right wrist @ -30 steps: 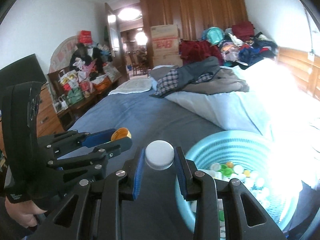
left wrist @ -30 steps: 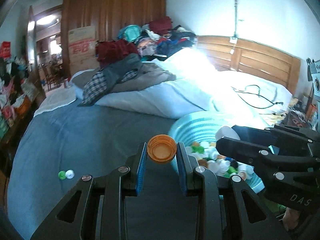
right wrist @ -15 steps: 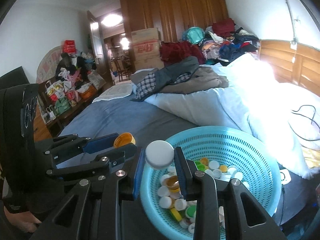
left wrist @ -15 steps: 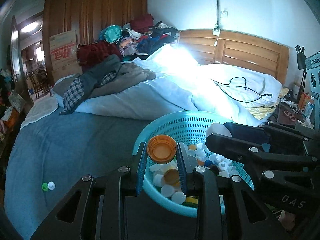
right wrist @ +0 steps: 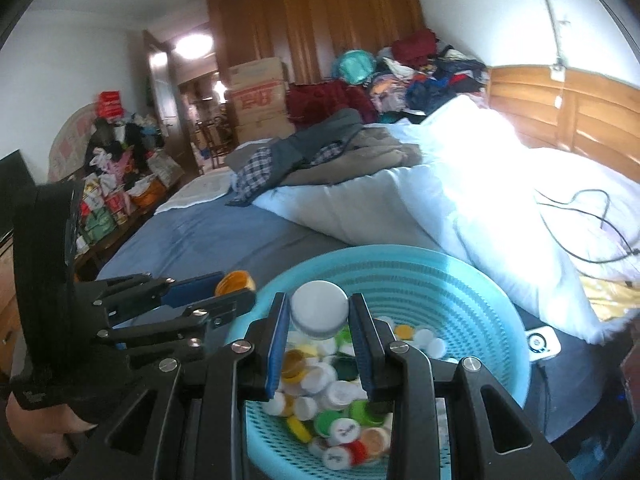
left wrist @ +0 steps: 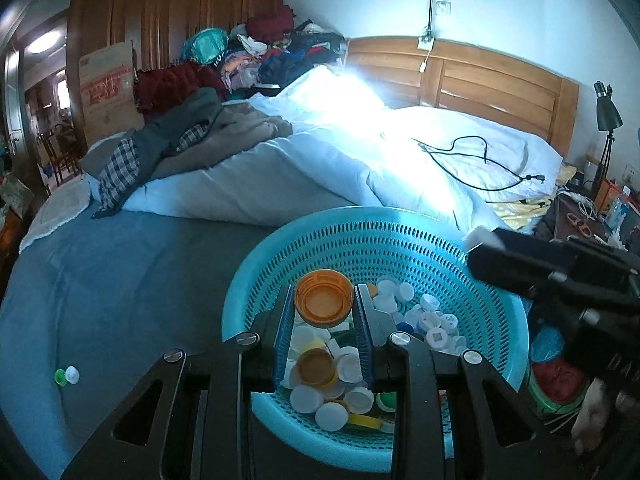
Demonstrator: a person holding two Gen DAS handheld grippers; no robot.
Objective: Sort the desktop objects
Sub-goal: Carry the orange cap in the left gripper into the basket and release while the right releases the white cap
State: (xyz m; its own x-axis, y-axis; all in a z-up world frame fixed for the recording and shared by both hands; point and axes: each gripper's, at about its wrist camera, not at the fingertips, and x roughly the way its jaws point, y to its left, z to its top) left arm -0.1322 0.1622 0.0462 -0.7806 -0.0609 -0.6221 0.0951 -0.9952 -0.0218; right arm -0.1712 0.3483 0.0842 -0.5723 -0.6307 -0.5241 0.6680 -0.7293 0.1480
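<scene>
A turquoise perforated basket (left wrist: pixel 400 236) (right wrist: pixel 472 288) holds several loose bottle caps and sits at the bed's near edge. My left gripper (left wrist: pixel 323 300) is shut on an orange cap (left wrist: pixel 323 298) and holds it over the basket's inside. My right gripper (right wrist: pixel 319 312) is shut on a white cap (right wrist: pixel 319 308), also over the basket. In the right wrist view the left gripper (right wrist: pixel 234 286) shows at the left with the orange cap (right wrist: pixel 234 282). In the left wrist view the right gripper's finger (left wrist: pixel 540 264) crosses the basket's right rim.
A green and a white cap (left wrist: pixel 66 376) lie together on the blue bedsheet at the left. A white duvet (left wrist: pixel 360 160), a clothes pile (left wrist: pixel 192 132) and a black cable (left wrist: pixel 472 160) lie behind. A bedside clutter and lamp (left wrist: pixel 606 112) stand at the right.
Both grippers have moved forward and to the right, from beside the basket to over its inside, each still gripping its cap. The basket now fills the lower middle of both views.
</scene>
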